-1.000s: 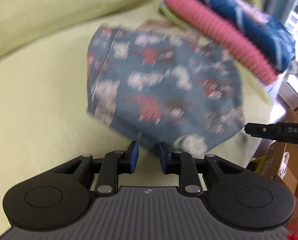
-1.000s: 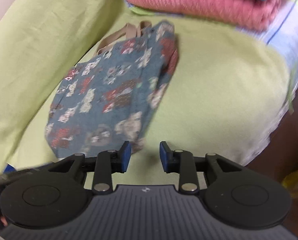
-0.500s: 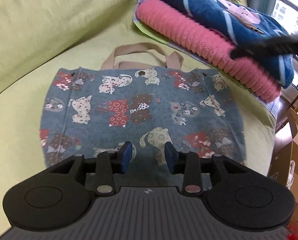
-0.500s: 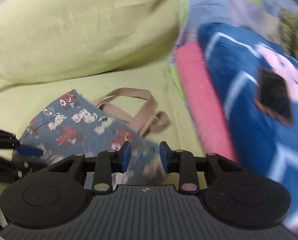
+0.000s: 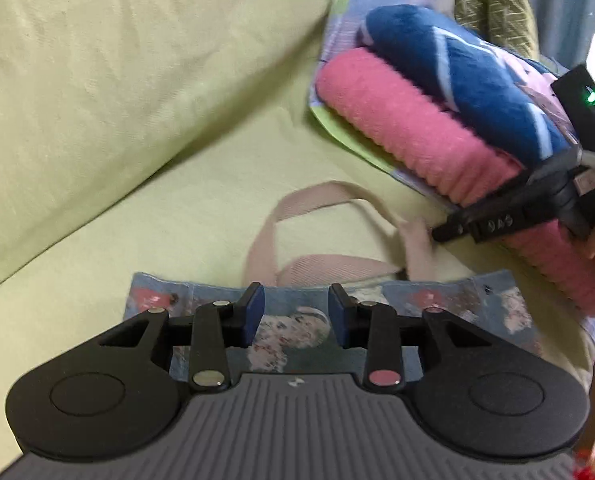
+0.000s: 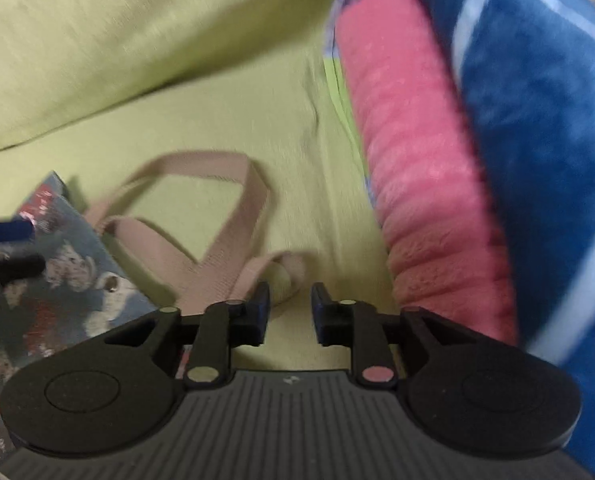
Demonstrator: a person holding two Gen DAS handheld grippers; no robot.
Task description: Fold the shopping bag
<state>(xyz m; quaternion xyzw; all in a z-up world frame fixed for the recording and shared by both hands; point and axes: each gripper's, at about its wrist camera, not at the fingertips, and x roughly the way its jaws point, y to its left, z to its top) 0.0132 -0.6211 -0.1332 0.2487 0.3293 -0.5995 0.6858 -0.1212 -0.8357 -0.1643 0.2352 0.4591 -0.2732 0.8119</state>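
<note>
Shopping bag [image 5: 437, 312] lies flat on the green sofa seat [image 5: 177, 208], mouth edge crosswise just ahead of the left tool [image 5: 295, 312], beige handles [image 5: 337, 232] pointing away toward the backrest. Left tool: spread, empty, having widened earlier in the last second, apparently poised over the top hem. Right tool [image 6: 289, 312]: jaws narrowly apart, pinching nothing, beside a handle loop [image 6: 233, 220], probably to tuck it in.

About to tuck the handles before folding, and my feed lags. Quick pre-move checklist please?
1. Shopping bag lying flat on the green cover: ok.
2. Handles loose above the bag's mouth: ok.
3. Left gripper open, holding nothing: ok.
4. Right gripper open, nothing between its pads: ok.
5. Pink towel clear of the handles: ok, close beside.
6. Bag's lower edge straight: cannot tell, hidden.
</note>
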